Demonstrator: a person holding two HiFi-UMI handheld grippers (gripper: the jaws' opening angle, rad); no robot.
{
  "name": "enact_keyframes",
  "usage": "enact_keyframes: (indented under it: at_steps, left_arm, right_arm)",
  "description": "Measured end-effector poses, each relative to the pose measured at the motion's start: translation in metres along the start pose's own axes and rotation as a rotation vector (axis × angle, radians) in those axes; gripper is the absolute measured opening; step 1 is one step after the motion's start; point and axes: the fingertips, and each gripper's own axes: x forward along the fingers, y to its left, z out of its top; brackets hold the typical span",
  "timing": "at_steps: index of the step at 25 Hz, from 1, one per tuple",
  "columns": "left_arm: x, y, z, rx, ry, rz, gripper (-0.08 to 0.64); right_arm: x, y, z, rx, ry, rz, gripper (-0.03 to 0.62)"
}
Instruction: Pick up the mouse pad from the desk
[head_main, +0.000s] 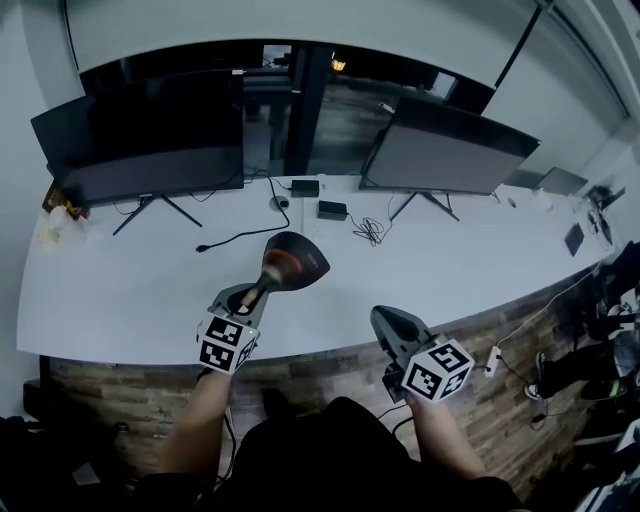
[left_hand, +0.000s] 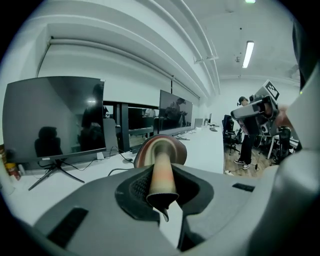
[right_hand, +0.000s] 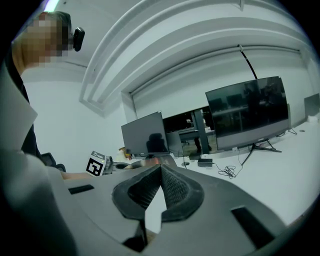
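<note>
R gripper (right_hand: 160, 181) is nearest me, by the front edge of the white desk (head_main: 120, 290), jaws pressed together w/ nothing btwn them. L gripper (head_main: 257, 291) is clamped on the mouse pad (head_main: 296, 262); pad is pinched into a fold at the jaws, fans out beyond them, held in the air above the desk. Past it a black cable (head_main: 240, 237), then two dark monitors (head_main: 150, 140) at the back
</note>
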Motion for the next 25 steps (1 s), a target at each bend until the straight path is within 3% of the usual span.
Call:
enact_keyframes:
  at_steps: [6, 13, 19, 25]
  left_arm:
    - [-0.013, -0.012, 0.034, -0.003, -0.029, 0.044, 0.057]
    - [-0.014, -0.046, 0.070, 0.011, -0.035, 0.131, 0.057]
    - [-0.006, -0.092, 0.097, -0.009, -0.067, 0.130, 0.058]
    - [0.004, -0.120, 0.115, -0.031, -0.096, 0.132, 0.058]
  right_arm:
    - [-0.014, -0.018, 0.013, -0.006, -0.038, 0.029, 0.005]
    - [-0.062, -0.068, 0.026, 0.002, -0.094, 0.021, 0.005]
    - [-0.107, -0.123, 0.038, -0.004, -0.142, -0.016, 0.005]
    - [-0.140, -0.150, 0.050, -0.033, -0.199, -0.038, 0.005]
